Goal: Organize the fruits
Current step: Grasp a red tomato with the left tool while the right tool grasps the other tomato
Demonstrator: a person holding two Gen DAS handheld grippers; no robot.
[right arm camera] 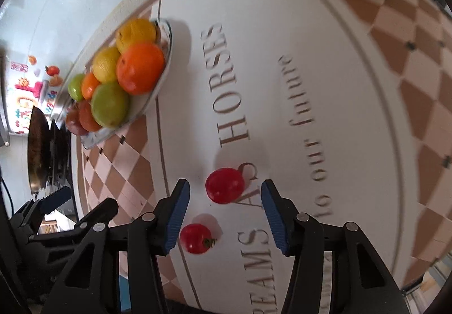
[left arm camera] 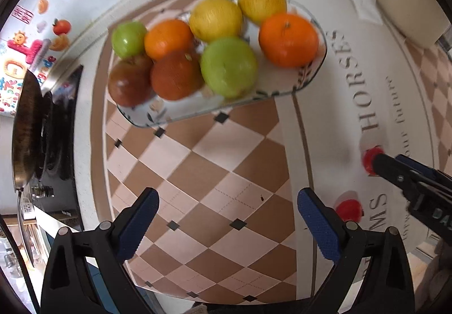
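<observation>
A glass plate [left arm camera: 285, 89] holds several fruits: green apples [left arm camera: 228, 66], oranges [left arm camera: 288, 39], yellow fruit [left arm camera: 216, 18] and dark red apples [left arm camera: 130, 82]. My left gripper [left arm camera: 228, 198] is open over the checked tablecloth in front of the plate, with nothing between its fingers. Two small red tomatoes lie on the cloth's lettered part. My right gripper [right arm camera: 225, 193] is open, pointing down at the farther tomato [right arm camera: 224, 185], which sits between the blue pads without touching them. The nearer tomato [right arm camera: 195, 238] lies just outside the left finger [right arm camera: 176, 218]. The fruit plate [right arm camera: 166, 59] lies off to the left.
A dark pan [left arm camera: 28, 130] sits on a stove at the table's left edge. A cream container [left arm camera: 409, 11] and a white tissue [left arm camera: 364, 3] stand at the far right. A tiled wall with stickers [left arm camera: 22, 59] runs behind. The left gripper [right arm camera: 56, 201] shows at lower left in the right wrist view.
</observation>
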